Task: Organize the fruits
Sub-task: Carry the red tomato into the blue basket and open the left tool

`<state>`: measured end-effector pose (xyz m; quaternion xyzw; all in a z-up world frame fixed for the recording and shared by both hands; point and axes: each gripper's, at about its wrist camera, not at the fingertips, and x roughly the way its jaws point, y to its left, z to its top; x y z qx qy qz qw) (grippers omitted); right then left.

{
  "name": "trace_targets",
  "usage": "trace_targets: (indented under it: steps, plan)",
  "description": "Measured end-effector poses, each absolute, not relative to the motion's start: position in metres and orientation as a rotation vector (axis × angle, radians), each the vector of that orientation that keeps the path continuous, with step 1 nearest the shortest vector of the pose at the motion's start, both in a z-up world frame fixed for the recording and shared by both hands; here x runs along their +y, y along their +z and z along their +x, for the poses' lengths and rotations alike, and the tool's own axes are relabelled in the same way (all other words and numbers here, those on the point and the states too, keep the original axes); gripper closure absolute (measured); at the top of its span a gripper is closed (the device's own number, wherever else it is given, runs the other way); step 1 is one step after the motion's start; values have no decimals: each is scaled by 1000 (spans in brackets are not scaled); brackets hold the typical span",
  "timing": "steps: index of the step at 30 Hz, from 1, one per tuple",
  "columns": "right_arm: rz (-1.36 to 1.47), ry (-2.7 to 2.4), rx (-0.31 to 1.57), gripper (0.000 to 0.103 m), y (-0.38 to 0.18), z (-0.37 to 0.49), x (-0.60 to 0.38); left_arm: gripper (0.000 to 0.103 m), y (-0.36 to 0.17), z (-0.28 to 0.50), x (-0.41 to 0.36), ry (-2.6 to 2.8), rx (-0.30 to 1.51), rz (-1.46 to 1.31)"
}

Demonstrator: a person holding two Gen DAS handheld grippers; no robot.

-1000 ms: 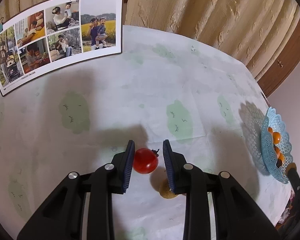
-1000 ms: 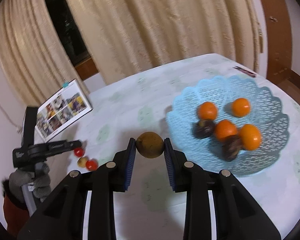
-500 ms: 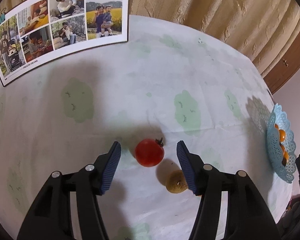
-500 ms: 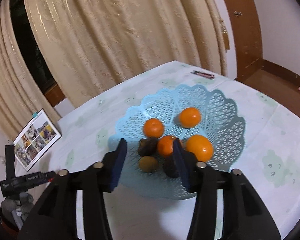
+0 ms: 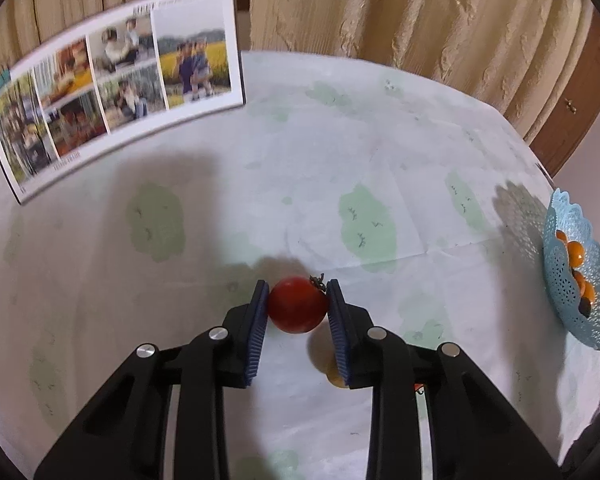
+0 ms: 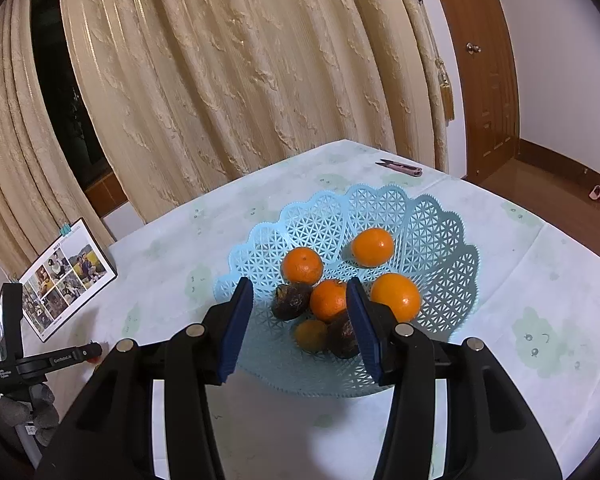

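The left gripper has just closed on a red tomato, stem pointing upper right, well left of the blue basket. The right gripper hangs empty, half open, over the basket's oranges.

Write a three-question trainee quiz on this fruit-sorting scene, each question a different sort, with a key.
1. True or false: the left tool is shut on the red tomato.
2. Multiple choice: how many orange fruits lie in the blue basket in the right wrist view? A) two B) four C) six
3. Fill in: the right tool stands over the basket with its jaws ____ and nothing between them.

Key
1. True: both pads press the tomato's sides.
2. B: four oranges, besides two dark fruits and a small yellow-brown fruit.
3. Open; they have just been opening.
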<state>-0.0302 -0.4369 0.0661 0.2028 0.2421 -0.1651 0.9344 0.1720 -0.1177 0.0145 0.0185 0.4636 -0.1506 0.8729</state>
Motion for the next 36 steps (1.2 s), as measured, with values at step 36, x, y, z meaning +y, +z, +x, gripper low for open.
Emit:
trace_targets:
  steps: [36]
  plan:
    - [524, -426, 454, 53, 50, -65, -511, 73, 80, 94, -322, -635, 769, 300]
